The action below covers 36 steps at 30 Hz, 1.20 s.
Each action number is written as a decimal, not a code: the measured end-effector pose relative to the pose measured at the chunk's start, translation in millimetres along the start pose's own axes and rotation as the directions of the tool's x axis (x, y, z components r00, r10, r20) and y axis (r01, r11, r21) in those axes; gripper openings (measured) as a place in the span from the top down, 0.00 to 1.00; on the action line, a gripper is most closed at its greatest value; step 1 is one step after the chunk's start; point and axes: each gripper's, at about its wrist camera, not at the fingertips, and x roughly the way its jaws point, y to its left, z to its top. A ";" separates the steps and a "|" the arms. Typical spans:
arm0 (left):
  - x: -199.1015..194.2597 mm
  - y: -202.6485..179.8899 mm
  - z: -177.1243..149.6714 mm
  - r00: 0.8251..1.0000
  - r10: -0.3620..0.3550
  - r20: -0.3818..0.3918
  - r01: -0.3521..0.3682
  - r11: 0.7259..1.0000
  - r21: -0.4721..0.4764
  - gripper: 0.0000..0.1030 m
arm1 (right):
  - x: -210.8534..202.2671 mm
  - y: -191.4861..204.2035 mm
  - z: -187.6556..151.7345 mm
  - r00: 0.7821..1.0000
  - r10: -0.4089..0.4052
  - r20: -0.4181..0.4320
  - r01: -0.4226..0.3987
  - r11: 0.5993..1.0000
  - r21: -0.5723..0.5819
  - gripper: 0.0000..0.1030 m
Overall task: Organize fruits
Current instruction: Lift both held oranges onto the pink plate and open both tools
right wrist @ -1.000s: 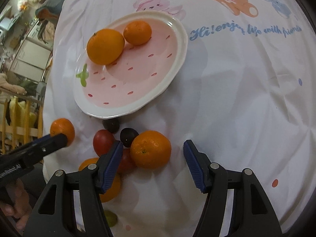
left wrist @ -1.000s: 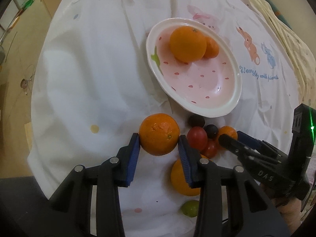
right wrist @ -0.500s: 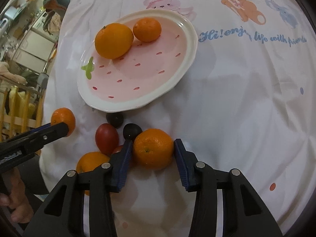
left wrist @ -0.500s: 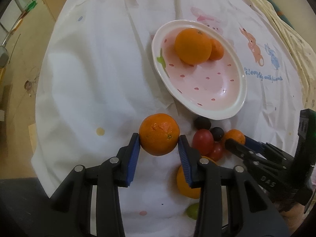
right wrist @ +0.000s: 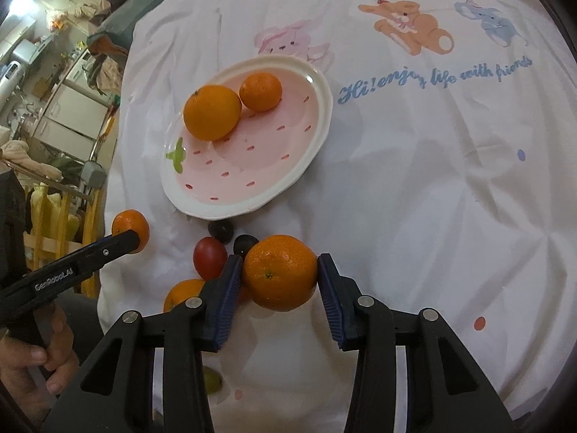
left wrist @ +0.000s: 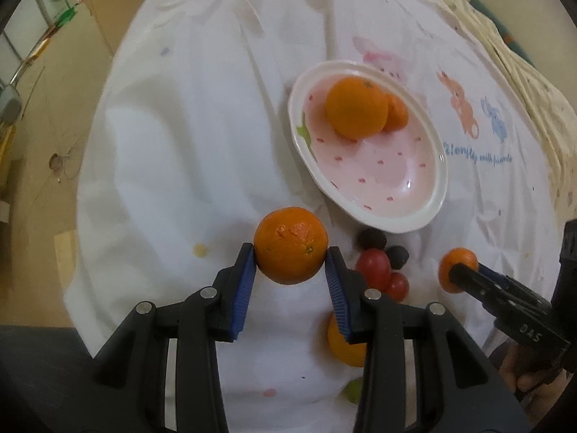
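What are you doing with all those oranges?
A person is sorting fruit with a gripper in each hand. The left gripper is clamped on one mandarin, and the right gripper is clamped on another mandarin. The pink plate already holds a big orange and a small one. Red tomatoes, dark grapes, another orange and a green fruit wait on the white cloth.

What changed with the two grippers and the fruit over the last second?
The right gripper closed on the tangerine beside the red tomatoes and lifted it off the cloth. The left gripper, holding its own tangerine throughout, rose too. The plate keeps its two oranges; the other fruit stayed put.
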 end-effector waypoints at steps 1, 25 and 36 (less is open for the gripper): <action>-2.2 1.6 0.5 1.000 0.005 0.012 -0.005 1.000 -0.004 0.66 | -2.8 -0.2 0.1 1.000 0.005 0.008 -0.005 1.000 0.001 0.57; -33.5 0.0 19.3 0.992 -0.015 0.124 0.002 0.995 0.104 0.66 | -79.5 -17.3 20.1 0.976 0.136 0.169 -0.158 0.979 0.127 0.57; -42.4 -16.6 68.7 0.993 -0.038 0.115 0.029 0.996 0.085 0.66 | -60.8 -49.2 76.3 0.972 0.180 0.152 -0.202 0.969 0.141 0.57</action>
